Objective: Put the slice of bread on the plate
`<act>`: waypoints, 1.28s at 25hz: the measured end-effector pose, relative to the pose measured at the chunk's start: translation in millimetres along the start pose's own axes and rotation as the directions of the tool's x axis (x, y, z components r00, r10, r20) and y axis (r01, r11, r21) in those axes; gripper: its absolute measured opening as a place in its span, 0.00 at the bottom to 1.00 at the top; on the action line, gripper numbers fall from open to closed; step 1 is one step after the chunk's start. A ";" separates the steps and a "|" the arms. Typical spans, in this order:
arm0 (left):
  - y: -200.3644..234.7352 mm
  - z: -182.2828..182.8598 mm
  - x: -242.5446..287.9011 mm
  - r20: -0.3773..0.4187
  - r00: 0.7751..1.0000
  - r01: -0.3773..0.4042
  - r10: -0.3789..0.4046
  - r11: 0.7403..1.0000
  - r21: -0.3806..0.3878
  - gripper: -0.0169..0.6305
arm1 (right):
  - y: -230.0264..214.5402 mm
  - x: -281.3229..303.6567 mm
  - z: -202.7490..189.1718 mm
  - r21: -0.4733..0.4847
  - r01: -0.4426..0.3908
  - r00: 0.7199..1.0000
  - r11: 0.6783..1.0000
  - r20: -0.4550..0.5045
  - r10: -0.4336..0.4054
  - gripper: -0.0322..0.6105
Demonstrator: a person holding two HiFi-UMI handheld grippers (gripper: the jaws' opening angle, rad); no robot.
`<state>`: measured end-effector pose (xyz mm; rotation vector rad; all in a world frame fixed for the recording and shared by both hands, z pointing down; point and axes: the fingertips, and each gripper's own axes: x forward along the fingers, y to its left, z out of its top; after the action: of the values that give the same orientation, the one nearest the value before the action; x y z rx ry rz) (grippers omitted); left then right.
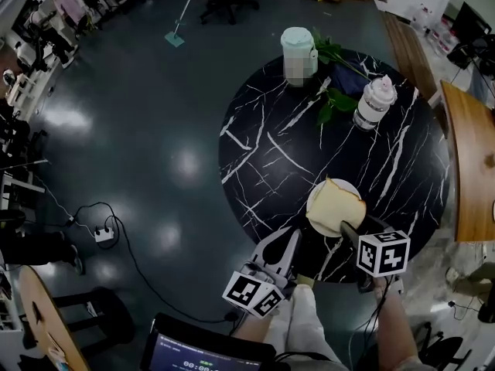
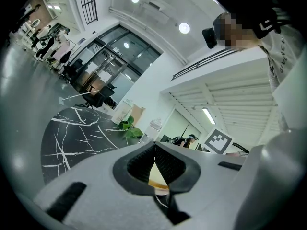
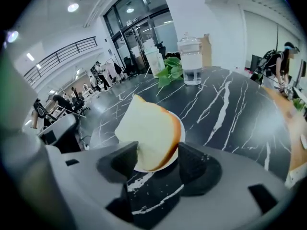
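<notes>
Dark teal polished floor (image 1: 155,130) surrounds a round black marble table with white veins (image 1: 271,137). Toward the table's 6 o'clock side sits a small white round plate (image 3: 182,128), and the pale slice of bread with a brown crust (image 1: 334,205) lies on it, propped at a tilt and reaching past the rim. At 11 o'clock stands a pale green lidded jug (image 1: 298,52), at 1 o'clock a clear jar with a white lid (image 1: 375,103), with green leafy stems (image 1: 332,99) between them.

The right gripper (image 3: 158,158) comes in from 5 o'clock, angled down at the plate. Its jaws stand wide apart on either side of the bread's near corner, the right pad clear of the crust, not clamping it. The left gripper (image 2: 154,146) waits at the 7 o'clock rim, level, its jaws closed together on nothing.
</notes>
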<state>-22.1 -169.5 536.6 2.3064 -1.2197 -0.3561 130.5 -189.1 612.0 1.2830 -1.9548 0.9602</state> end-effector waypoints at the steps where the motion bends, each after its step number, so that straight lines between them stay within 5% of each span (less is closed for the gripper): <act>1: 0.0 -1.0 0.0 -0.001 1.000 -0.001 0.001 1.000 0.000 0.04 | -1.7 0.8 -0.2 -0.012 0.010 1.000 1.000 -0.002 -0.010 0.42; 24: -11.1 -4.1 -2.9 0.001 1.000 0.012 -0.012 1.000 -0.022 0.04 | 0.0 -22.2 4.7 -0.024 -0.035 0.995 0.999 0.096 0.038 0.47; 28: -17.2 -1.4 -2.0 0.000 1.000 0.025 -0.025 1.000 -0.015 0.04 | 7.5 -31.2 5.0 0.051 -0.115 0.987 0.992 0.123 0.108 0.46; 32: -25.0 2.7 -0.4 0.002 0.999 0.039 -0.039 0.999 -0.009 0.04 | 20.3 -46.8 8.6 0.159 -0.259 0.956 0.953 0.185 0.229 0.46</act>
<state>-6.1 -158.3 520.8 2.3249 -1.1728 -0.3764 127.2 -167.6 565.1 1.2730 -2.2373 1.2123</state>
